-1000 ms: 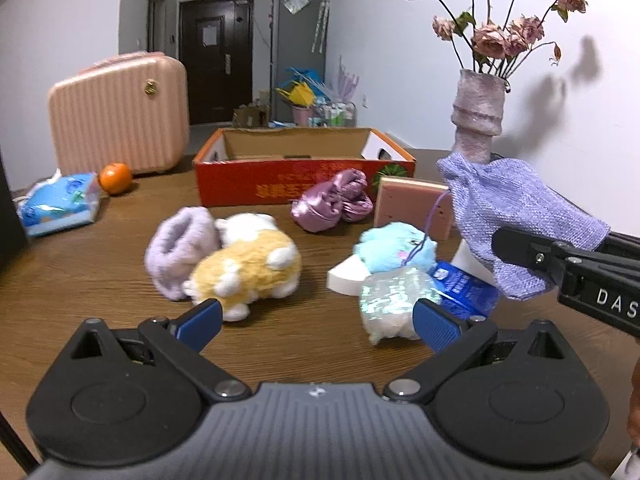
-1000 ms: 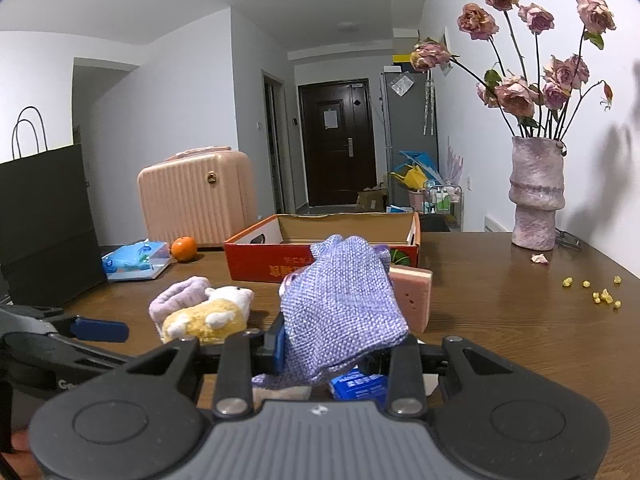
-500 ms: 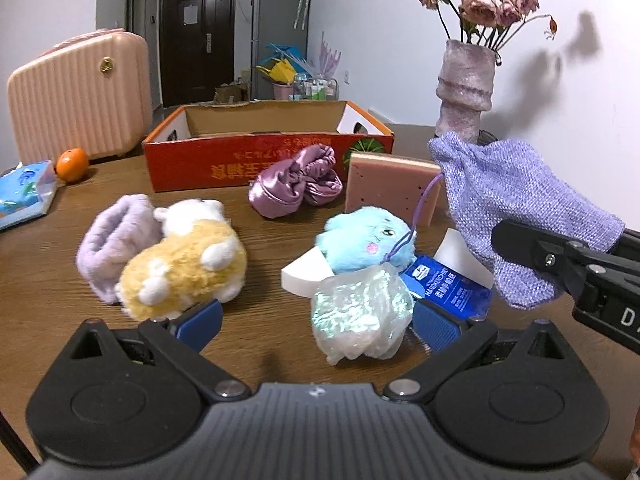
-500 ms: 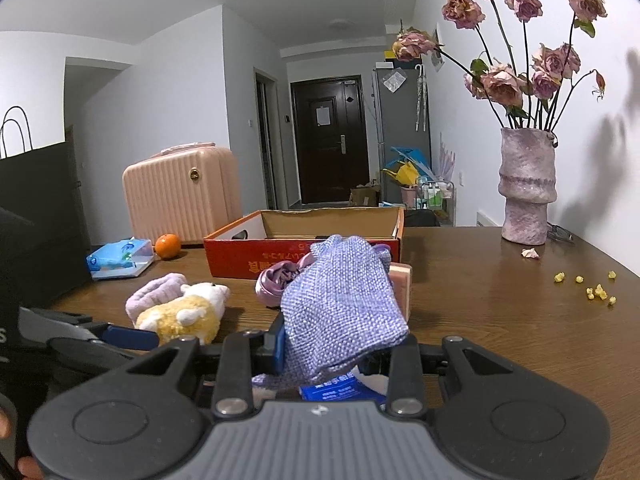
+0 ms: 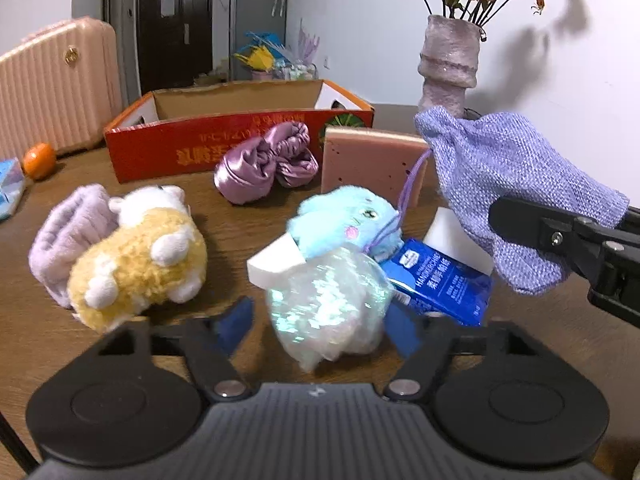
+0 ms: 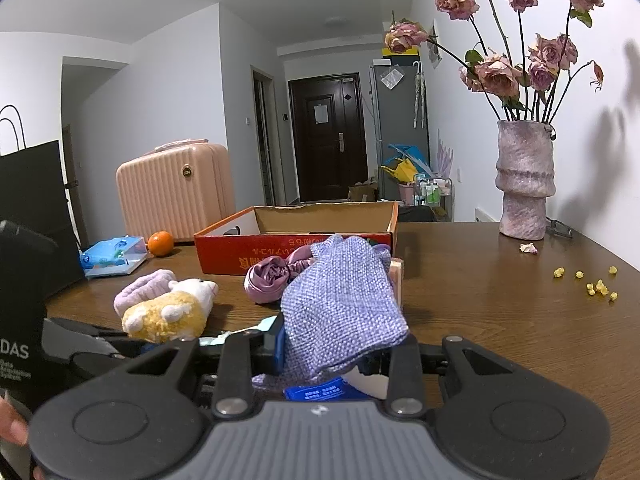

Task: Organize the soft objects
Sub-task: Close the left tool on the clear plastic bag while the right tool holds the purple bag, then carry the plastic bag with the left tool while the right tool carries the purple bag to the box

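Note:
A pile of soft things lies on the wooden table in front of a red cardboard box (image 5: pixel 240 144). My left gripper (image 5: pixel 320 328) is closing, with an iridescent crinkly ball (image 5: pixel 328 304) between its blue fingers; a small gap still shows at the left pad. Behind the ball are a blue plush (image 5: pixel 344 220), a white sponge (image 5: pixel 272 264) and a blue tissue packet (image 5: pixel 436 280). A yellow-and-white plush (image 5: pixel 140 264) rests against a lilac fuzzy band (image 5: pixel 64 232). My right gripper (image 6: pixel 332 356) is shut on a lavender woven pouch (image 6: pixel 340 304), held up at the right.
A purple satin scrunchie (image 5: pixel 264 164) and a pink sponge (image 5: pixel 372 160) lean near the box. A vase of dried roses (image 6: pixel 524 184) stands far right, with yellow crumbs (image 6: pixel 596 286) nearby. A pink suitcase (image 6: pixel 176 192), an orange (image 6: pixel 160 243) and a black paper bag (image 6: pixel 32 208) are at the left.
My left gripper has come forward and down onto the iridescent ball, and its fingers have narrowed around it. The right gripper still holds the pouch and has drifted slightly.

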